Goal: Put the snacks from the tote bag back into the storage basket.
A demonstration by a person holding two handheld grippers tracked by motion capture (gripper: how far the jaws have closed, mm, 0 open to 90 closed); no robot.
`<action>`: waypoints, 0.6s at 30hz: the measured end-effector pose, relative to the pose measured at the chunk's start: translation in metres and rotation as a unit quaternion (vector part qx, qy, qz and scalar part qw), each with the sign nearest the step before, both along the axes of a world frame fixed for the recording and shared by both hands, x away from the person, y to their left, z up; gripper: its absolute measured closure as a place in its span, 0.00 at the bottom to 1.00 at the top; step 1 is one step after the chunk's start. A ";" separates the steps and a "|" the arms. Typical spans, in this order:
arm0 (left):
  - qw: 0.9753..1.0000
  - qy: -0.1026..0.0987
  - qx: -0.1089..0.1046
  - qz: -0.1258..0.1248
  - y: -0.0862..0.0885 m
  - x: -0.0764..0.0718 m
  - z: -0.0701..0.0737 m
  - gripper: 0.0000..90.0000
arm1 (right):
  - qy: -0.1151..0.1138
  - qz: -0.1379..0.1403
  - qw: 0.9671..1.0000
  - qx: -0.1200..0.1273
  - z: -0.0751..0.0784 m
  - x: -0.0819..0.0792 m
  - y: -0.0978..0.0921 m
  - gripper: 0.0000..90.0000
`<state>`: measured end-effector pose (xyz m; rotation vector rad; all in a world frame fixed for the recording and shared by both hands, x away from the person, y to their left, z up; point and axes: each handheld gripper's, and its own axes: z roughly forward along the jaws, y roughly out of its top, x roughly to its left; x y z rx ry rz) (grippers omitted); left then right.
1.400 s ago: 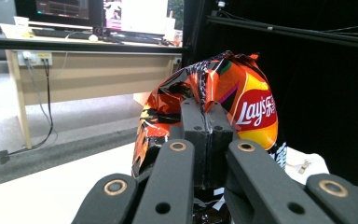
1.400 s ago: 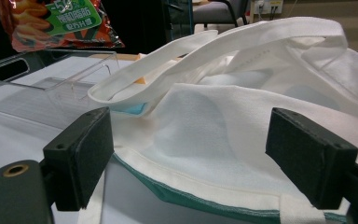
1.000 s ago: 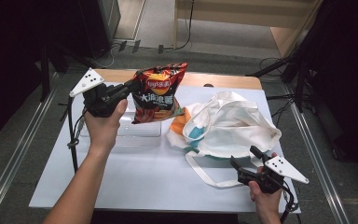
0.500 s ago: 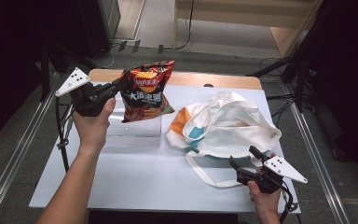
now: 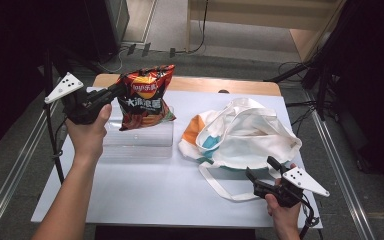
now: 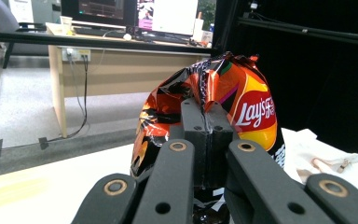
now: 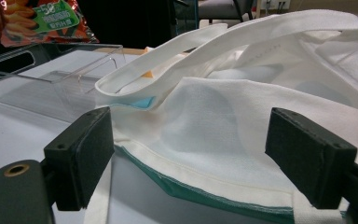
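1. Left gripper [image 5: 114,92] is clamped on the top edge of a bag of crisps [image 5: 144,97], its jaws pressed flat together on the crinkled foil, as the left gripper view shows.
2. The bag of crisps hangs in the air from that pinch, tilted, above a clear plastic tray [image 5: 140,136] that lies on the left half of the white table [image 5: 145,190].
3. In the left gripper view the bag [image 6: 242,112] rises just beyond the jaws, its red and orange front turned to the right.
4. The person's left hand [image 5: 87,135] grips the tool from below, with the forearm coming in from the bottom left of the high view.
5. Right gripper [image 5: 262,172] stands wide open, low over the table near the front right edge, gripping nothing.
6. Its jaws face a white cloth bag [image 5: 245,135] that lies slumped on the right half of the table, just beside the clear tray.
7. In the right gripper view the cloth bag [image 7: 223,121] lies between and beyond the two open pads [image 7: 81,154], with a green hem along its near edge; whether the pads touch the cloth cannot be told.
8. A loop of the bag's strap [image 5: 215,185] lies flat on the table, just left of the right gripper.
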<state>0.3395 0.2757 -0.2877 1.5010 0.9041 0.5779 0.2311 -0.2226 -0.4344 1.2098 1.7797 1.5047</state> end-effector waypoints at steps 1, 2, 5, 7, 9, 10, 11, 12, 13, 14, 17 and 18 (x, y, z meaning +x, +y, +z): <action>1.000 0.000 0.000 -0.001 0.001 0.000 0.000 1.00 | 0.002 0.000 1.000 0.001 0.000 0.000 0.000 0.17; 1.000 -0.001 -0.001 0.000 0.003 -0.001 0.001 1.00 | 0.003 0.000 1.000 0.001 0.000 0.000 0.000 0.17; 1.000 -0.002 -0.001 -0.001 0.007 -0.002 0.001 1.00 | 0.002 -0.001 1.000 -0.001 -0.001 0.001 0.000 0.17; 1.000 -0.003 0.000 -0.003 0.009 -0.002 0.001 1.00 | 0.001 -0.001 1.000 -0.002 -0.001 0.001 0.001 0.17; 1.000 -0.002 0.004 -0.003 0.011 -0.002 0.001 1.00 | 0.001 -0.002 1.000 -0.002 -0.001 0.001 0.000 0.17; 1.000 -0.002 0.006 -0.004 0.012 -0.002 0.001 1.00 | 0.001 -0.001 1.000 -0.002 0.000 0.000 0.000 0.18; 1.000 0.000 0.006 -0.003 0.013 -0.002 0.000 1.00 | 0.003 -0.002 1.000 0.001 0.000 0.000 0.000 0.17; 1.000 0.000 0.005 -0.003 0.015 -0.003 -0.001 1.00 | 0.002 -0.002 1.000 0.000 0.000 0.000 0.000 0.18; 1.000 0.001 0.004 -0.001 0.016 -0.003 -0.002 1.00 | 0.002 -0.003 1.000 0.001 0.000 0.000 0.000 0.17; 1.000 0.002 0.004 0.000 0.017 -0.003 -0.004 1.00 | 0.001 -0.002 1.000 0.000 0.000 0.000 0.000 0.17; 1.000 0.009 0.006 0.000 0.019 -0.003 -0.010 1.00 | 0.002 -0.002 1.000 0.000 0.000 0.000 0.000 0.18; 1.000 0.011 0.009 -0.001 0.020 -0.003 -0.012 1.00 | 0.001 -0.003 1.000 0.000 0.000 0.000 0.001 0.18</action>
